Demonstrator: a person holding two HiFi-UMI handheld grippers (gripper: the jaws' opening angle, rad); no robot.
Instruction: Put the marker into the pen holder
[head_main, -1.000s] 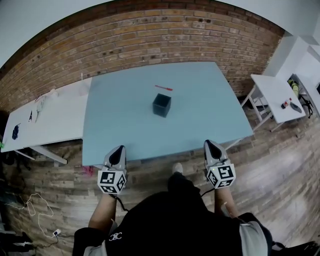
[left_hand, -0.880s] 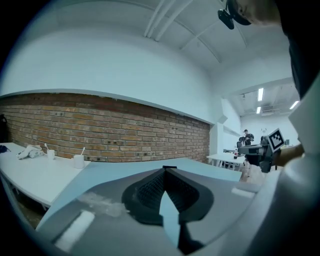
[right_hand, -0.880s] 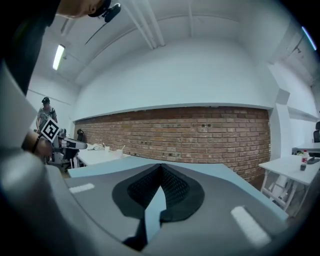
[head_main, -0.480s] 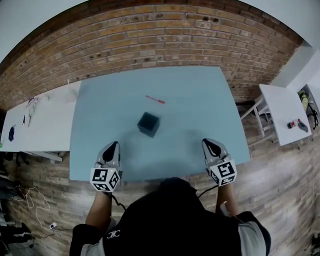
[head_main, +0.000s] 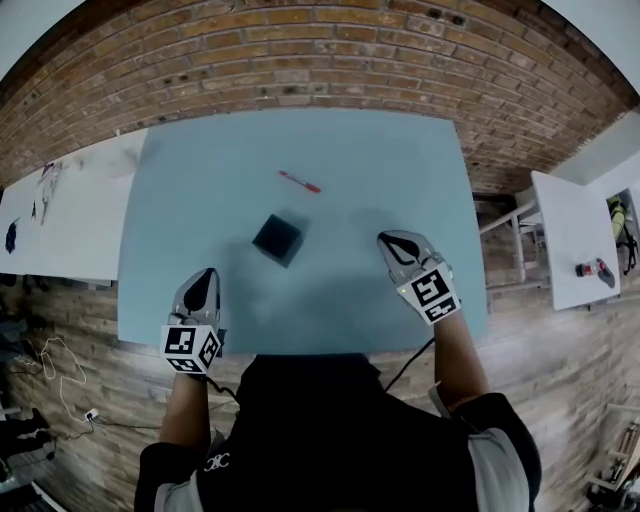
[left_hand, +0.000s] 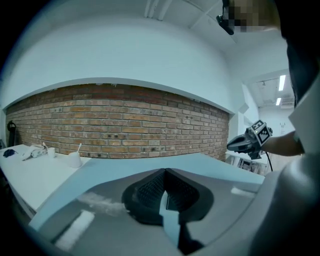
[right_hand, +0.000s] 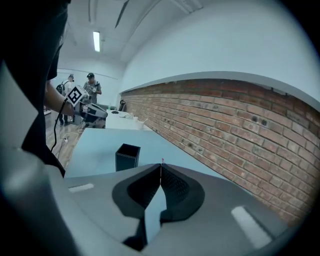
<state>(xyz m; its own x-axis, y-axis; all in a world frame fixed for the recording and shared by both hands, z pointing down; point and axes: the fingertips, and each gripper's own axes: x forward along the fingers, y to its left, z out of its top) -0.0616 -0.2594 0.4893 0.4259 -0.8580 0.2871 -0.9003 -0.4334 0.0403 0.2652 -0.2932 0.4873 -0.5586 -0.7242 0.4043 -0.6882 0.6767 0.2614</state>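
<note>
Now the right gripper (head_main: 392, 240) has been brought forward over the table (head_main: 420, 150), jaws pressed together on nothing, while the left gripper (head_main: 203, 278) is held at the near edge, likewise closed and empty. The marker (head_main: 300, 181) is seen lying on the table beyond the pen holder (head_main: 277, 239), untouched, so a reach is judged begun, nothing yet grasped.

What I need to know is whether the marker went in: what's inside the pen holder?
Nothing sticks out of the pen holder; its dark bottom cannot be made out. The marker lies on the table, apart from it.
</note>
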